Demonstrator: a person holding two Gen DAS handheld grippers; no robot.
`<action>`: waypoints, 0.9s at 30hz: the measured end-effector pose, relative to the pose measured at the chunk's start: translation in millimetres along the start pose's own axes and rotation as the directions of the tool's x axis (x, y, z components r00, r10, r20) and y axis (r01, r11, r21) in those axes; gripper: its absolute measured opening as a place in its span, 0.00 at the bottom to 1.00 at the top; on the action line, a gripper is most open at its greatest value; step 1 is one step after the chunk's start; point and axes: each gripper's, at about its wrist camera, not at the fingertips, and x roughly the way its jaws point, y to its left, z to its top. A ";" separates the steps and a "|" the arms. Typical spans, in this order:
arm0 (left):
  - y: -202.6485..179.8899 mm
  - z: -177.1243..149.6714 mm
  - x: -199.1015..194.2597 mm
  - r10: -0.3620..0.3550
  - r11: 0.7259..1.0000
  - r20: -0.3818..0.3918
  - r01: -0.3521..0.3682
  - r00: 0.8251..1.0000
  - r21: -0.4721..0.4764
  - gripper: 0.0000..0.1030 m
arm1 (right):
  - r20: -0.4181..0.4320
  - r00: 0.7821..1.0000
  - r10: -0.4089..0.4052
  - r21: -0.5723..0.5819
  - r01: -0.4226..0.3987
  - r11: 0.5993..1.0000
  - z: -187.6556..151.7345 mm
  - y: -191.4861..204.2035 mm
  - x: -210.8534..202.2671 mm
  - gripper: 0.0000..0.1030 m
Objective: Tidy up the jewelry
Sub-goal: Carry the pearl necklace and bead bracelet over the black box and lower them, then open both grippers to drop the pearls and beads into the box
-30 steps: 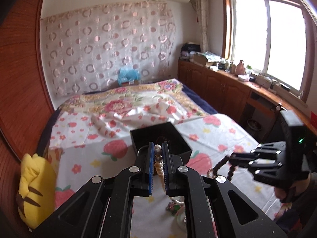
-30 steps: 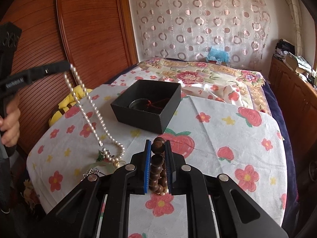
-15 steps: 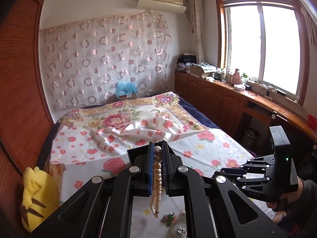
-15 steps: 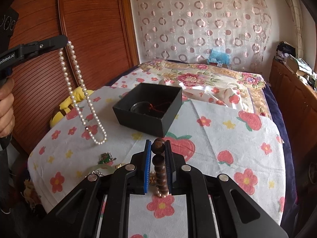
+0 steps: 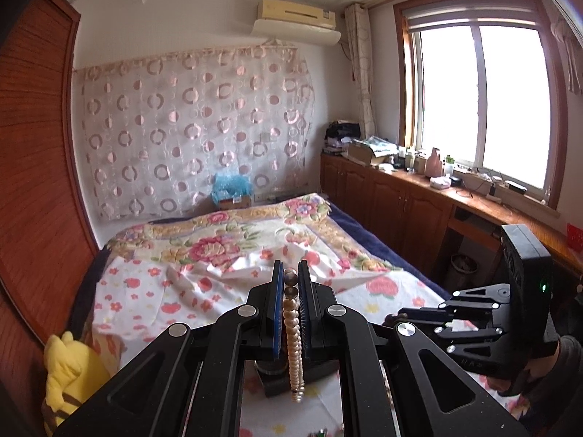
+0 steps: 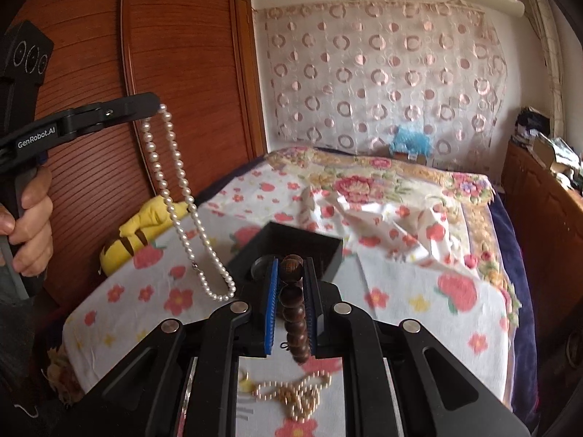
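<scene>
Bedspread (image 6: 411,280) box (image 6: 328,251) half-hidden; left claw (image 5: 290,284) grips pearls (image 6: 182,196), right claw (image 6: 291,273) wooden beads (image 6: 294,309).

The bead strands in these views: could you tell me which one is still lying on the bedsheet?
The tangled gold-coloured bead strand, below the right gripper. The white pearl necklace hangs from the left gripper; the brown wooden beads are clamped.

readable text: one item. "genrobot.ai", white letters on the black arm of the left gripper (image 6: 156,106), seen at the left of the right wrist view, running along the arm near the hand (image 6: 31,225) that holds it. three white ring marks, no letters, on the black block at the far left top of the same tool. small box (image 5: 235,202) at the far end of the bed carries a label, too small to read. nothing else legible.
</scene>
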 end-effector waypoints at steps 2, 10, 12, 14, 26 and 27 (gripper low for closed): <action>1.9 7.1 4.1 -0.001 1.000 0.008 0.001 1.000 0.000 0.07 | 0.008 1.000 0.006 -0.003 -0.006 1.000 8.8 0.2 4.3 0.15; 11.7 13.7 31.5 0.001 1.000 -0.010 -0.001 1.000 -0.011 0.07 | 0.005 0.999 0.043 -0.020 -0.043 0.999 31.7 0.7 36.1 0.15; 16.7 8.7 43.6 -0.004 1.000 -0.031 0.003 0.999 -0.029 0.07 | -0.008 0.999 0.050 -0.021 -0.050 0.999 31.6 -0.3 48.7 0.15; 22.0 0.1 57.9 -0.006 0.999 -0.060 0.004 0.998 -0.042 0.07 | -0.022 0.998 0.056 -0.014 -0.057 0.998 30.3 -2.4 60.2 0.15; 32.2 -54.6 110.1 -0.024 0.997 -0.201 0.008 0.979 -0.079 0.07 | -0.114 0.990 0.082 0.009 -0.082 0.997 7.0 -10.9 114.4 0.15; 32.3 -57.5 112.4 -0.027 0.997 -0.208 0.010 0.978 -0.081 0.07 | -0.122 0.989 0.083 0.008 -0.083 0.997 5.1 -10.5 117.6 0.15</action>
